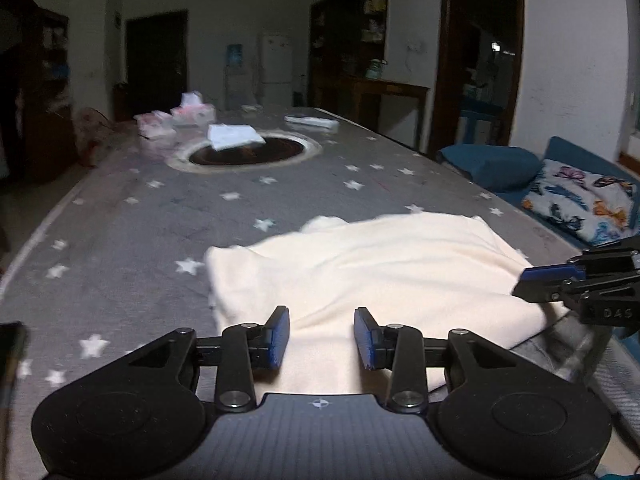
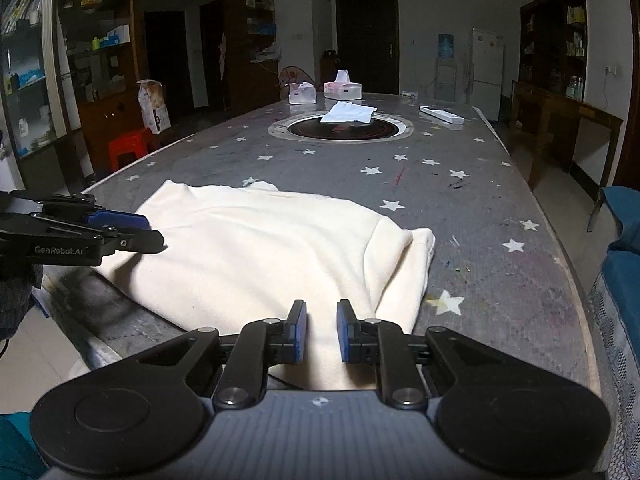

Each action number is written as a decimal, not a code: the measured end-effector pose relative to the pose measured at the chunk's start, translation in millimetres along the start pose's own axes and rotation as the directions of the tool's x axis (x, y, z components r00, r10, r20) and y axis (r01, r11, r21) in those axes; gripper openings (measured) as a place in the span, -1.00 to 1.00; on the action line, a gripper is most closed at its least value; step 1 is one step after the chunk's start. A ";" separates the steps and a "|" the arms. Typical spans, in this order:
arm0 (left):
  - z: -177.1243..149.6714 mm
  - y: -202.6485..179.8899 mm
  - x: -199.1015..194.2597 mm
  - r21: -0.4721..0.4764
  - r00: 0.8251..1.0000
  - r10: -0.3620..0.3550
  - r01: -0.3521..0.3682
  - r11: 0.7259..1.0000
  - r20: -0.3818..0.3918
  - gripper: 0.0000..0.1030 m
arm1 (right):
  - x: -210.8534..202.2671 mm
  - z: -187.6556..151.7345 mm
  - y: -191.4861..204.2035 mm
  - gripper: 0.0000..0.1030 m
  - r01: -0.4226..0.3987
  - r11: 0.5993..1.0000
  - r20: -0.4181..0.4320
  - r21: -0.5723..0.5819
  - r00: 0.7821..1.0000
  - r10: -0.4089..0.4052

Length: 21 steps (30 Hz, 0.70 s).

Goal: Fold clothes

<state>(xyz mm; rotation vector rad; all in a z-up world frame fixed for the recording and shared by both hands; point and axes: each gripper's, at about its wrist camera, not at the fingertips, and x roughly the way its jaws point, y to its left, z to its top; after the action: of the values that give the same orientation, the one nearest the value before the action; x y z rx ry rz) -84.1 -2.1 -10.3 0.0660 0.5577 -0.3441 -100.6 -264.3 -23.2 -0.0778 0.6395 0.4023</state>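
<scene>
While tissue boxes [image 2: 342, 87] sit far off, cream garment [image 2: 272, 248] lies near.

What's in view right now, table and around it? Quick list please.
garment: 1, cream, near end of table, partly folded
table: 1, grey with white stars
round inset: 1, dark, table centre
folded cloth: 1, white, on the inset
tissue boxes: 2, white-pink, far end
remote-like bar: 1, white, far right
stool: 1, red, left of table
fridge: 1, white, back wall
butterfly cushion: 1, on blue sofa
left tongs: open, over garment's near edge
right tongs: open, over garment's near edge
</scene>
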 end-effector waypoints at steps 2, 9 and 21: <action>0.0 -1.0 -8.9 0.006 1.000 0.017 -0.017 1.000 0.019 -0.26 | -2.4 7.6 1.0 -0.66 -0.009 1.000 0.008 -0.017 1.000 0.009; -2.9 0.8 -17.7 0.008 0.999 -0.029 0.029 1.000 0.035 -0.50 | 14.3 39.8 4.6 -0.56 -0.033 0.997 0.029 -0.074 0.999 0.035; -11.5 11.3 -19.1 -0.023 1.000 -0.017 0.017 1.000 0.005 -0.48 | 57.7 68.2 -6.9 -0.62 -0.026 0.998 -0.019 -0.057 1.000 0.025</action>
<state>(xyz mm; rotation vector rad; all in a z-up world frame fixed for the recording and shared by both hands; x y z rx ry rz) -101.3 16.0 -10.3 0.0383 0.5571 -0.3542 -17.4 -237.7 -3.2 -0.1275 0.6475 0.4453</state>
